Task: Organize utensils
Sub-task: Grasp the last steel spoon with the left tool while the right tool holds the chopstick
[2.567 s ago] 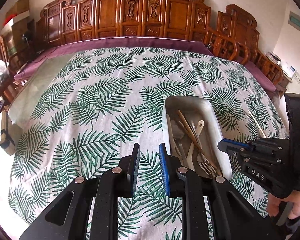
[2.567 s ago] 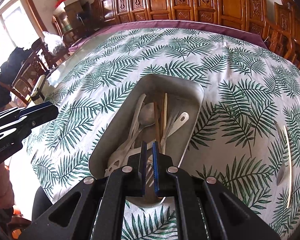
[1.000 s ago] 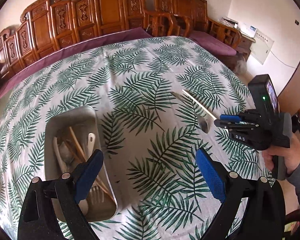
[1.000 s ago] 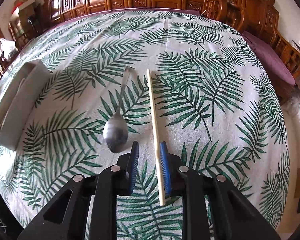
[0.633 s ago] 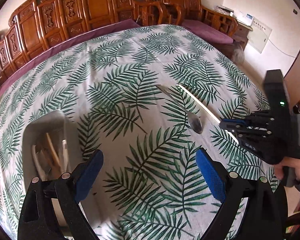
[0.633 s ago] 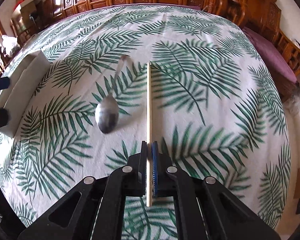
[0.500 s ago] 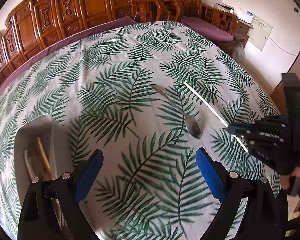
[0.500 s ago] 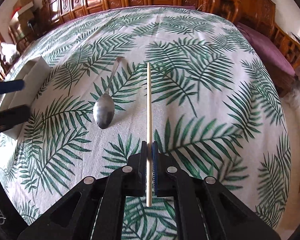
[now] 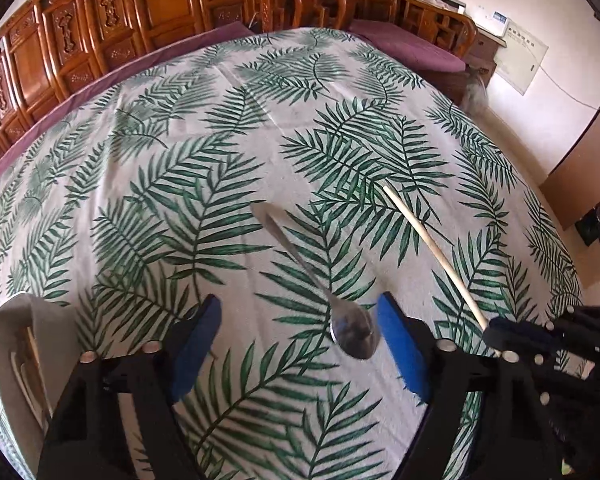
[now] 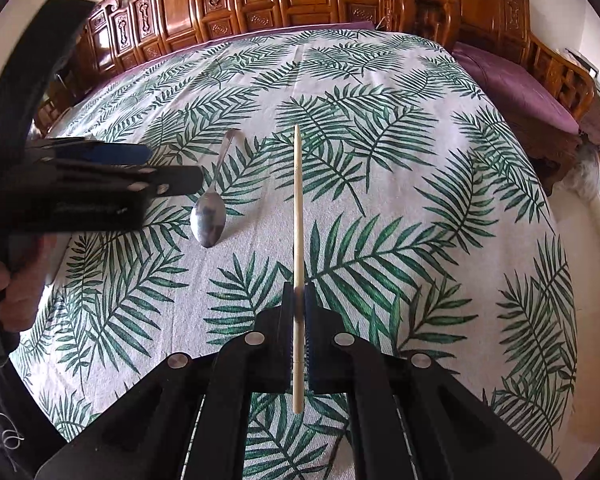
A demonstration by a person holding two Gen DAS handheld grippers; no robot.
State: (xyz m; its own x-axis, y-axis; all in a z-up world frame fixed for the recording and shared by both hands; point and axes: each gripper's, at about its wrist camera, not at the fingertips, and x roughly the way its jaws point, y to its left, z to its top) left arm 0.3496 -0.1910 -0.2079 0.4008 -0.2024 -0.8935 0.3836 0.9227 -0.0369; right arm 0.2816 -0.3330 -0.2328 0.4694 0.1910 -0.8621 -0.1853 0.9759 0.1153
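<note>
A metal spoon [image 9: 354, 332] lies on the leaf-print tablecloth [image 9: 220, 140], bowl towards me. My left gripper [image 9: 298, 344] hovers just over it with its jaws closing. The bowl sits between the blue pads [image 9: 400, 348], close to the right one, and neither pad touches it. My right gripper [image 10: 299, 300] is shut on a pale wooden chopstick [image 10: 296, 200] that sticks out ahead along the fingers. From the right wrist view, the spoon [image 10: 209, 216] lies left of the chopstick, with the left gripper [image 10: 176, 166] above its handle. The left wrist view shows the chopstick [image 9: 432, 248] to the spoon's right.
A metal tray [image 9: 8, 320] holding utensils shows at the left edge of the left wrist view. Carved wooden chairs [image 9: 160, 8] ring the table's far side, and some have purple cushions [image 10: 520, 80]. A hand [image 10: 16, 280] holds the left gripper's grip. The table edge curves down on the right.
My left gripper has swung from beside the tray across to the spoon, sunk lower, and its jaws have narrowed. My right gripper shut on the chopstick and carried it a little away from the spoon.
</note>
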